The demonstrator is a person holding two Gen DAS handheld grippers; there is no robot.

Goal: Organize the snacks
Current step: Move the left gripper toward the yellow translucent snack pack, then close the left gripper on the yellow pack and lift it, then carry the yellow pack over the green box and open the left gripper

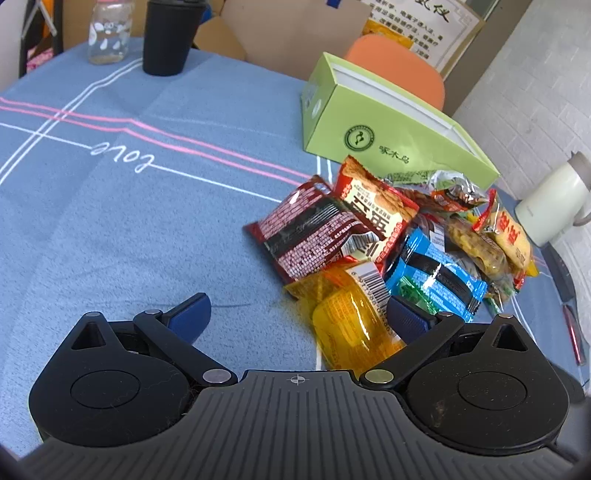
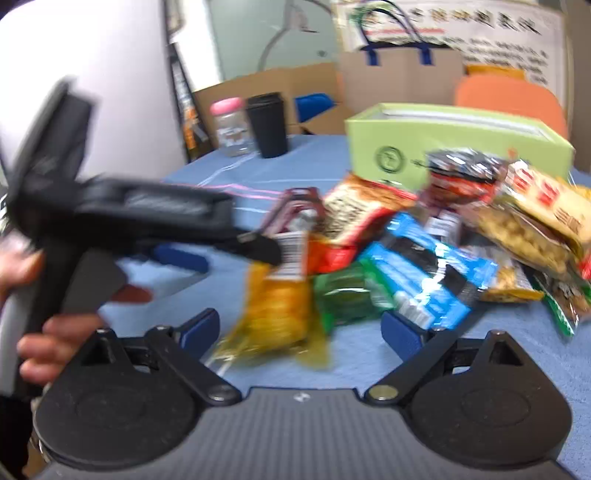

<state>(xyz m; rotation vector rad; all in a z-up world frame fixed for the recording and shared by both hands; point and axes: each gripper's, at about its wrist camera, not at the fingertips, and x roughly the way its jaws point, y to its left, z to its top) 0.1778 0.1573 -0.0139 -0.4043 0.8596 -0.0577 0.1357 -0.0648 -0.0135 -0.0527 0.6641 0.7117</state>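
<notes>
A: Left gripper (image 1: pixel 297 314): jaws spread wide, nothing clamped. Its right finger (image 1: pixel 408 319) rests against the near edge of the snack pile, by the orange-yellow packet (image 1: pixel 349 332).

B: Right gripper (image 2: pixel 301 328)?

A: Also spread, empty. View is motion-blurred. The orange-yellow packet lies between its fingers on the blue tablecloth (image 1: pixel 129 229); whether the pads touch it, cannot tell.

B: Pile location?

A: Heaped just in front of the open green box (image 1: pixel 388 122): dark red packet (image 1: pixel 310 232), blue packet (image 1: pixel 437 273), green packet (image 2: pixel 347 295). Black cup (image 1: pixel 168 37) and glass bottle (image 1: pixel 109 33) stand well apart at the far edge.
</notes>
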